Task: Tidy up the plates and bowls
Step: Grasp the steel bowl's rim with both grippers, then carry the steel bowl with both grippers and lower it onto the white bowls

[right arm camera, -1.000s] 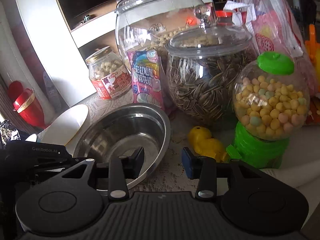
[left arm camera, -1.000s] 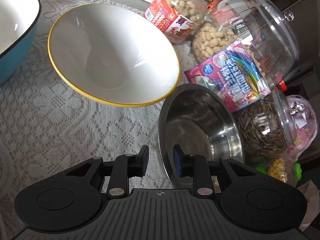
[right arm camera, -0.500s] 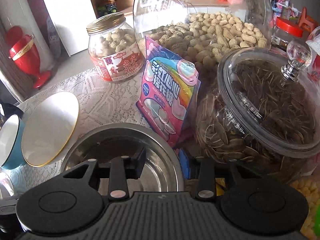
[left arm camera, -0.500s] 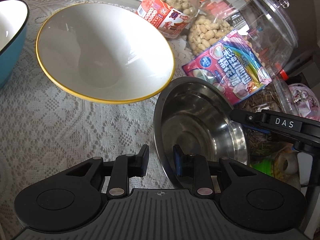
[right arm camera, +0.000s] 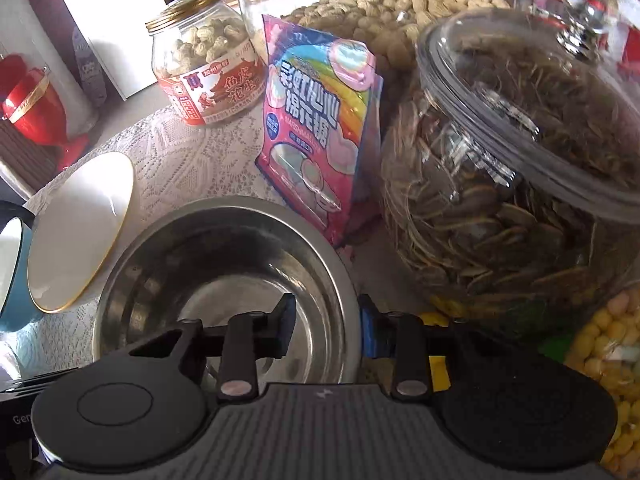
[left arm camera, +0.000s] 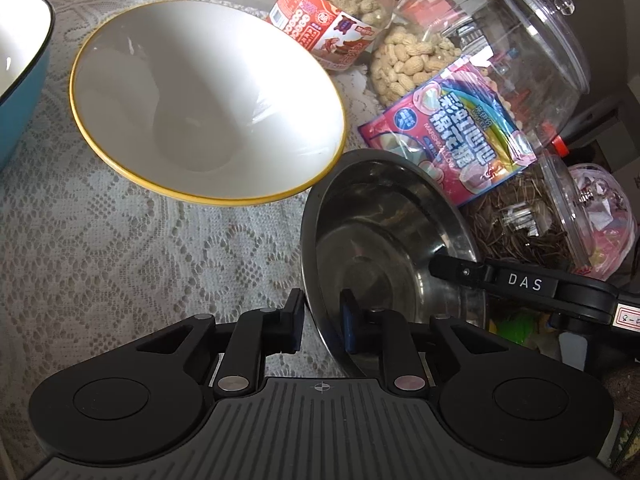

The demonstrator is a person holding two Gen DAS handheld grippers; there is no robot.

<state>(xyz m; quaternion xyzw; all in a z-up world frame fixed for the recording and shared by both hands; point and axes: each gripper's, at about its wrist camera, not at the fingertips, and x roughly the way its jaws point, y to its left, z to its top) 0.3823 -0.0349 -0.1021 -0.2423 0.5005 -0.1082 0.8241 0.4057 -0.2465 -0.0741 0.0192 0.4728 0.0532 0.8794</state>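
Left wrist view: the left gripper [left arm camera: 320,322] is closing its jaws onto the steel bowl [left arm camera: 384,256] rim. The right gripper [right arm camera: 326,330] is closing across the opposite rim, the yellow-rimmed bowl [left arm camera: 208,100] lying beyond.

White lace tablecloth [left arm camera: 120,264], sunlit; white cabinet [right arm camera: 116,20] behind; snack jars [right arm camera: 520,160] crowding.

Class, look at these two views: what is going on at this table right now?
A person with a gripper in each hand is taking hold of the steel bowl. The left gripper and the right gripper each straddle the rim on opposite sides, one finger inside and one outside; their jaws have just been closing on it. The bowl stands on the lace cloth, beside the white bowl and the blue bowl, with snack jars behind.
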